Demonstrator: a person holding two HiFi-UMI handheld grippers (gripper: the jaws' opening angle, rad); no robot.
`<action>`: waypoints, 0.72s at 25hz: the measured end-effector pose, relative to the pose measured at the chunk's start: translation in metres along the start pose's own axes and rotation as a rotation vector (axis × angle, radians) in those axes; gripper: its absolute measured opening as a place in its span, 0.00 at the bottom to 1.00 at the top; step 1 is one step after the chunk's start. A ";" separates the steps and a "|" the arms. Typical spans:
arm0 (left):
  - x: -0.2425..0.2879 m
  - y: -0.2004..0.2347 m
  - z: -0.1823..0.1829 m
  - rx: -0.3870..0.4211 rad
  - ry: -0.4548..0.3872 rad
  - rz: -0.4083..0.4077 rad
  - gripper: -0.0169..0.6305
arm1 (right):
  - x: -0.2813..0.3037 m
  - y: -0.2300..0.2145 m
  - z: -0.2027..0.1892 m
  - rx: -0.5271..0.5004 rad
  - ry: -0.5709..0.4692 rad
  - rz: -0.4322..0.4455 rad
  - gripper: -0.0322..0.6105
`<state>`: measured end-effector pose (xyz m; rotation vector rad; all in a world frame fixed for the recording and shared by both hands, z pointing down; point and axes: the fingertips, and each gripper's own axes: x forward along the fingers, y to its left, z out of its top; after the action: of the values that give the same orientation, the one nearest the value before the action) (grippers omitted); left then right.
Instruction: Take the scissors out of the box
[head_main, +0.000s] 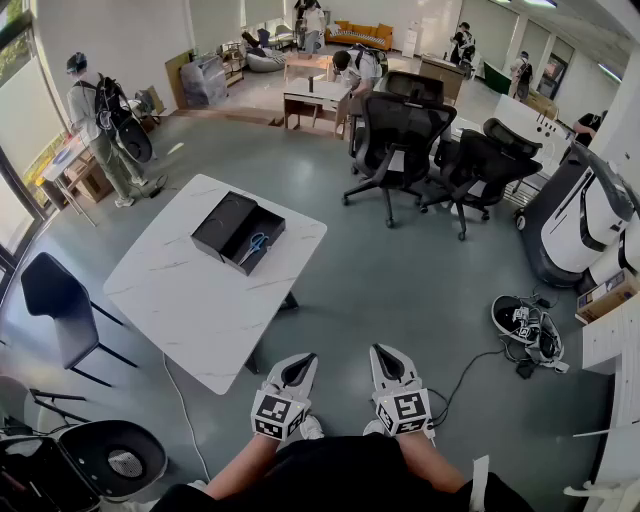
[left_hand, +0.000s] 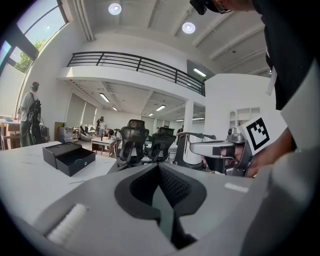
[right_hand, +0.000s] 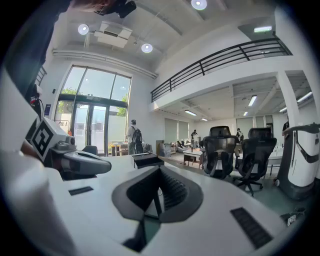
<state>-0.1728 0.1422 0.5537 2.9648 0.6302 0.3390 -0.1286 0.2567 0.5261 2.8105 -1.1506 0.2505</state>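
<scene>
A black box (head_main: 254, 243) stands open on the white marble table (head_main: 180, 300), its lid (head_main: 222, 224) lying right beside it. Blue-handled scissors (head_main: 255, 244) lie inside the box. My two grippers hover side by side off the table's near corner, well short of the box. The left gripper (head_main: 309, 357) is shut with nothing in it, and so is the right gripper (head_main: 379, 349). From the left gripper view, the shut tips (left_hand: 159, 166) point past the box (left_hand: 70, 157) at the left. In the right gripper view, the box (right_hand: 146, 160) shows just beyond the shut tips (right_hand: 160, 169).
A black chair (head_main: 55, 295) stands at the table's left and a round stool (head_main: 110, 460) at the lower left. Black office chairs (head_main: 400, 140) stand beyond. Headgear with cables (head_main: 525, 325) lies on the floor at right, near a white machine (head_main: 580, 215). People stand far off.
</scene>
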 end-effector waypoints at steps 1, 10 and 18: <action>-0.001 0.004 0.001 -0.002 -0.002 0.004 0.04 | 0.002 0.002 0.002 0.000 -0.003 0.001 0.06; -0.005 0.019 -0.001 -0.016 -0.001 0.001 0.04 | 0.008 0.019 0.016 -0.038 -0.058 0.023 0.06; 0.019 0.024 0.000 -0.013 0.011 0.001 0.04 | 0.028 0.001 0.014 -0.016 -0.061 0.045 0.06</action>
<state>-0.1462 0.1283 0.5605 2.9529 0.6260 0.3589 -0.1079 0.2351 0.5172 2.7994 -1.2244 0.1595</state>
